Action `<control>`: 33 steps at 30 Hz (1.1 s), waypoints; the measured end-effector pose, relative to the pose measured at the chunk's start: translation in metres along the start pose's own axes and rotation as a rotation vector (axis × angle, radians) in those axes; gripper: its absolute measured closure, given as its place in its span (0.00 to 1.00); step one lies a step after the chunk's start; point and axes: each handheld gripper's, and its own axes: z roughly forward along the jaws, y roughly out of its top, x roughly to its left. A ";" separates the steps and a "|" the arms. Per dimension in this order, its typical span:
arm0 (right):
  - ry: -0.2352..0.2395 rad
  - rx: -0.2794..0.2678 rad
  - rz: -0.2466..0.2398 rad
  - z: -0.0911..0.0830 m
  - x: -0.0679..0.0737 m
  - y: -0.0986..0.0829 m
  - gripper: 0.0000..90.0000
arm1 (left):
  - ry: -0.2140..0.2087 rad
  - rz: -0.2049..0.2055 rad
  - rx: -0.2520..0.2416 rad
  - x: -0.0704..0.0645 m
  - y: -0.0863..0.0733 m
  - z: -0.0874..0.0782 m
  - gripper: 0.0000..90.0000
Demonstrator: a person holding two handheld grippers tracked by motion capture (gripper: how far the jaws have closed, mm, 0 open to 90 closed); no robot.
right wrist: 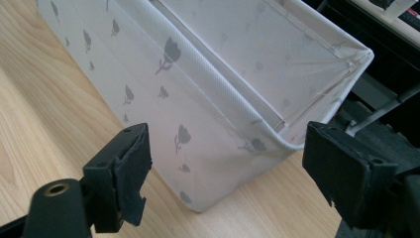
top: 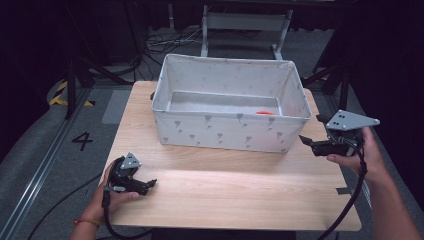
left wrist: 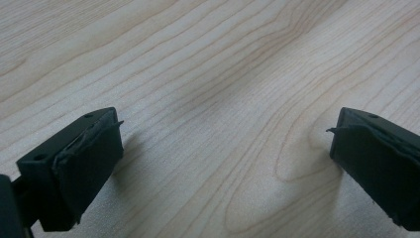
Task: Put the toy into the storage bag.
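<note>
The right tool hangs just off the near right corner of the fabric bin, its jaws spread wide with nothing between them. In the right gripper view that corner sits framed between the two jaws, which suggests the hand is lining up on the bin's rim or side wall, perhaps to grip it. The left tool rests low on the wooden surface near the front left, well apart from the bin, jaws likewise wide apart and empty (the left gripper view looks straight down at bare wood grain between them). It seems parked there, out of the way.

The bin stands upright at the far middle of the surface, open at the top. Inside, against its near right wall, a small orange object lies on the bottom; what it is cannot be made out.
</note>
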 end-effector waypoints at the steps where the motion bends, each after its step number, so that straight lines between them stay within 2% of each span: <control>1: 0.000 0.000 -0.003 -0.001 0.001 -0.001 0.21 | 0.000 0.000 0.000 0.000 0.000 0.000 0.00; 6: -0.004 0.000 0.006 -0.001 0.004 -0.010 0.20 | 0.000 0.000 0.000 0.000 0.000 0.000 0.00; 18: -0.019 0.053 -0.002 0.011 0.013 -0.034 0.21 | 0.000 0.000 0.000 0.000 0.000 0.000 0.00; 23: -0.012 0.068 0.013 0.016 0.014 -0.044 0.21 | 0.000 0.000 0.000 0.000 0.000 0.000 0.00; 28: -0.015 0.100 0.031 0.024 0.017 -0.062 0.21 | 0.000 0.000 0.000 0.000 0.000 0.000 0.00; 30: -0.001 0.106 0.051 0.027 0.017 -0.069 0.21 | 0.000 0.000 0.000 0.000 0.000 0.000 0.00; 33: -0.004 0.117 0.054 0.031 0.018 -0.077 0.21 | 0.000 0.000 0.000 0.000 0.000 0.000 0.00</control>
